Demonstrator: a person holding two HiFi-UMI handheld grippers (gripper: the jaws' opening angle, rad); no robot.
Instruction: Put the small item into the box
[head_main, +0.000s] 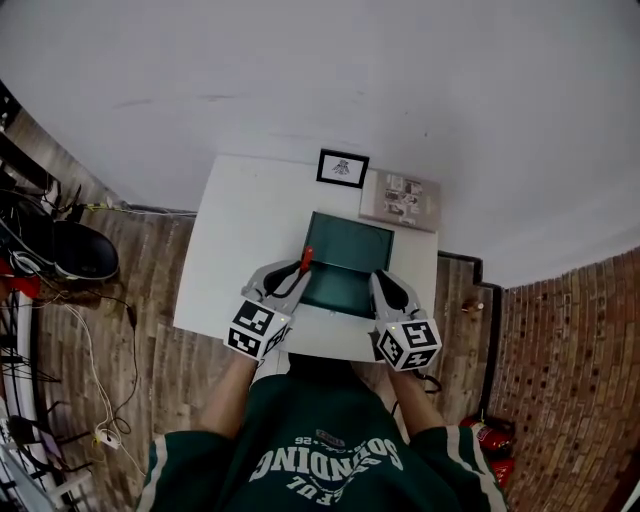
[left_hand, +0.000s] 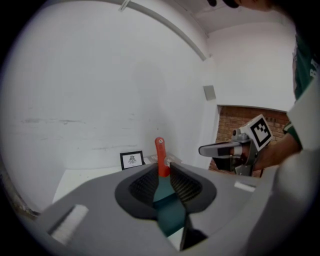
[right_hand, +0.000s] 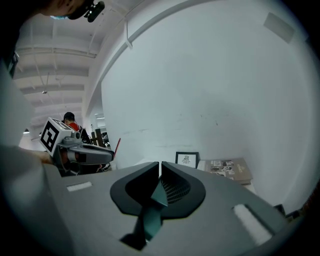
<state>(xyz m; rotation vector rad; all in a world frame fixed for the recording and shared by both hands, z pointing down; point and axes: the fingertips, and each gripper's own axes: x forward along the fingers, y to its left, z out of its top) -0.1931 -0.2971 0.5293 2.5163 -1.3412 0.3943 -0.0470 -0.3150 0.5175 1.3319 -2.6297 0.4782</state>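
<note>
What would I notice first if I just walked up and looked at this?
The bright red stick stands out first: it pokes up from the shut left gripper, at the left edge of the dark green box in the middle of the white table. The right gripper looks pinched on the box's right edge. A small framed picture stands at the table's far edge.
</note>
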